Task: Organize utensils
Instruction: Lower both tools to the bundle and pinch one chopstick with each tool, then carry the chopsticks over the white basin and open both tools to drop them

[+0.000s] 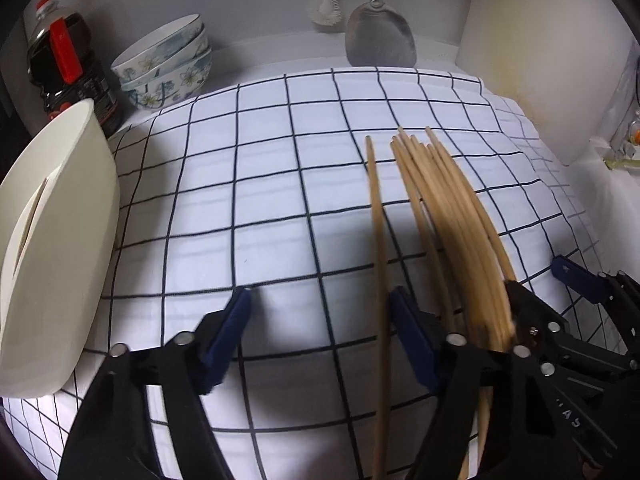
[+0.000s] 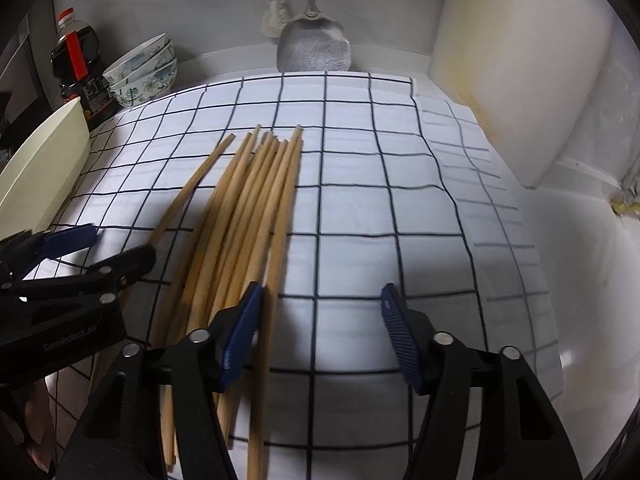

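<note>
Several wooden chopsticks [image 1: 448, 216] lie in a loose bundle on a white checked cloth [image 1: 260, 184]; they also show in the right wrist view [image 2: 248, 208], tips pointing away. My left gripper [image 1: 320, 320] is open, its right finger next to one stray chopstick [image 1: 378, 240], nothing between the jaws. My right gripper [image 2: 320, 320] is open beside the bundle, its left finger [image 2: 240, 336] over the near ends. The right gripper also shows in the left wrist view [image 1: 560, 304], and the left gripper in the right wrist view [image 2: 92, 256].
A cream holder [image 1: 48, 248] stands at the left edge. Stacked floral bowls [image 1: 168, 64] and a dark sauce bottle [image 1: 64, 64] sit at the back left. A metal spatula [image 1: 380, 36] and a brush [image 1: 326, 4] hang on the back wall.
</note>
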